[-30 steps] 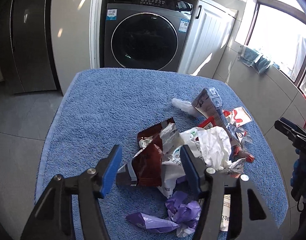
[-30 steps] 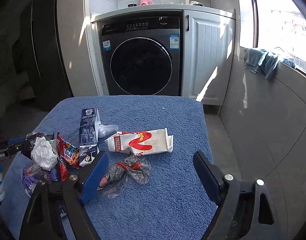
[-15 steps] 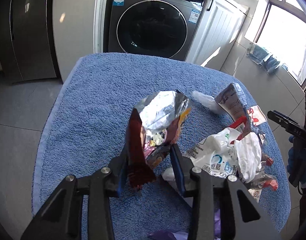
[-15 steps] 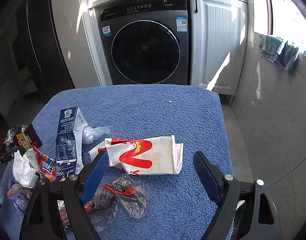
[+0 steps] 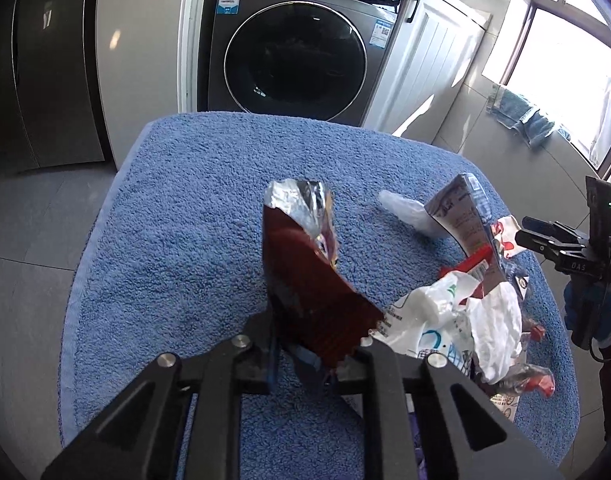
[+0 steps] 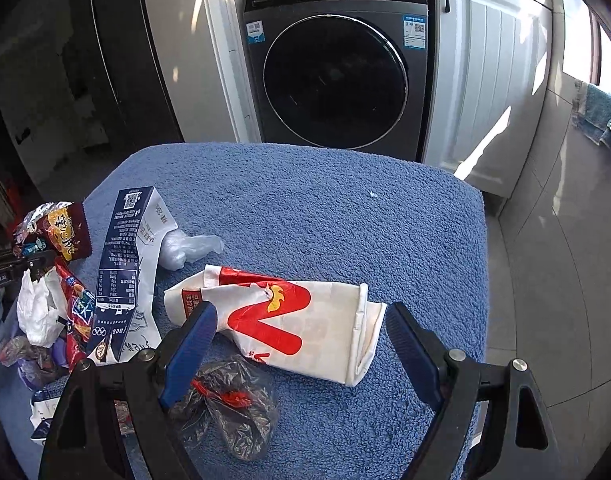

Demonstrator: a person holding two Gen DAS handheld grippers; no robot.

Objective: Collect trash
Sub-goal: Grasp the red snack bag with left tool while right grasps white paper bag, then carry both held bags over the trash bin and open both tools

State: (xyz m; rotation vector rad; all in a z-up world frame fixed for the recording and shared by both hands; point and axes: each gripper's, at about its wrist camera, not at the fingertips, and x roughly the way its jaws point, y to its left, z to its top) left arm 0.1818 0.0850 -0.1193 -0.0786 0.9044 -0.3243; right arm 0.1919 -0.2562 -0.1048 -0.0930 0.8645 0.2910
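Left wrist view: the left gripper [image 5: 305,354], its jaws having just been closing, pinches a dark red foil snack wrapper [image 5: 305,280] upright over the blue towel [image 5: 177,240]; more litter, including a crumpled white plastic bag [image 5: 457,320], lies at three o'clock.

Right wrist view: the right gripper [image 6: 301,340] hangs spread wide, holding nothing, straddling a flattened red-and-white carton [image 6: 289,320]; a blue milk carton [image 6: 125,260] lies at nine o'clock; a washing machine [image 6: 337,68] stands at twelve.
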